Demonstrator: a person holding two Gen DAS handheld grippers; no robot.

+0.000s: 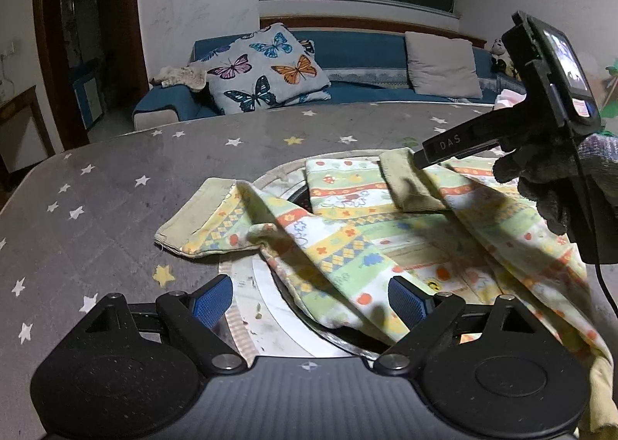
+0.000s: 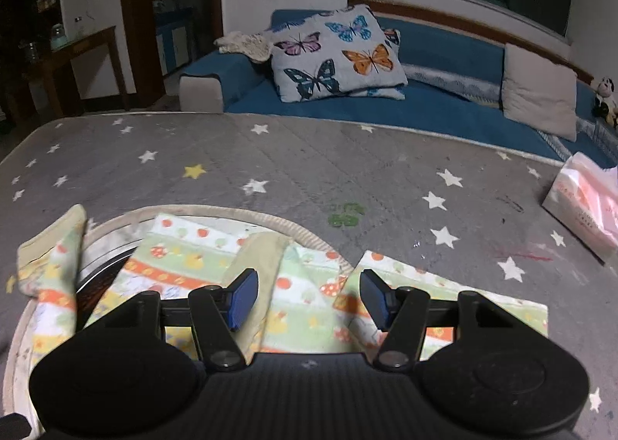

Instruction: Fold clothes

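Note:
A small child's garment [image 1: 347,231] with a yellow, green and orange print lies spread on the grey star-patterned table cover [image 1: 116,189]. One beige-cuffed sleeve [image 1: 201,220] stretches left; another cuff [image 1: 409,185] is folded onto the body. My left gripper [image 1: 311,299] hovers open over the garment's near edge, nothing between its blue pads. In the left wrist view the right gripper [image 1: 421,160], held by a gloved hand [image 1: 556,185], points down at the folded cuff. In the right wrist view my right gripper [image 2: 307,297] is open just above the garment [image 2: 309,285], the cuff [image 2: 262,258] by its left pad.
A round inset plate [image 1: 270,297] sits in the table under the garment. A pink plastic bag [image 2: 583,200] lies at the table's right edge. Beyond the table stand a blue sofa [image 2: 425,100] with a butterfly pillow [image 2: 336,54] and a grey cushion [image 2: 537,92].

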